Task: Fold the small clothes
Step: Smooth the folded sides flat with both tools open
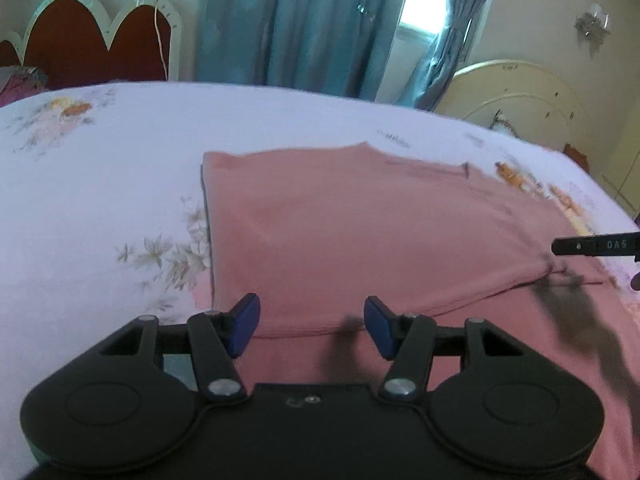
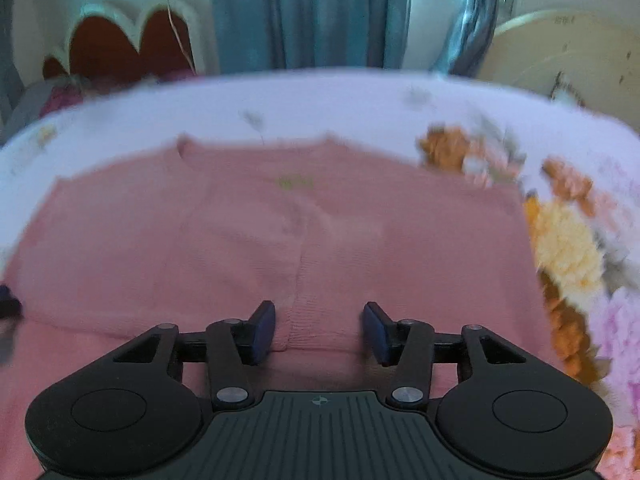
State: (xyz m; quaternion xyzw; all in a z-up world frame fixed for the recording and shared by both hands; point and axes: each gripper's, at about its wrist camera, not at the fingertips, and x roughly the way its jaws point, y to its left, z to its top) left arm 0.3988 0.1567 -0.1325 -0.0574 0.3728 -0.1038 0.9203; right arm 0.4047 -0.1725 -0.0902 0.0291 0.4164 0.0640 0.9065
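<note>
A pink knit garment (image 1: 360,232) lies flat on the bed, partly folded, with a folded edge across its near part. My left gripper (image 1: 312,326) is open and empty, just above the near folded edge. My right gripper (image 2: 319,330) is open and empty over the garment (image 2: 280,232), with a ribbed cuff or hem between its fingers. The tip of the right gripper (image 1: 592,245) shows at the right edge of the left wrist view. The right wrist view is blurred.
The bed has a white floral sheet (image 1: 100,184). A red and white headboard (image 1: 92,40) stands at the back left. Blue curtains (image 1: 304,24) and a window are behind. A cream footboard (image 1: 516,100) stands at the back right.
</note>
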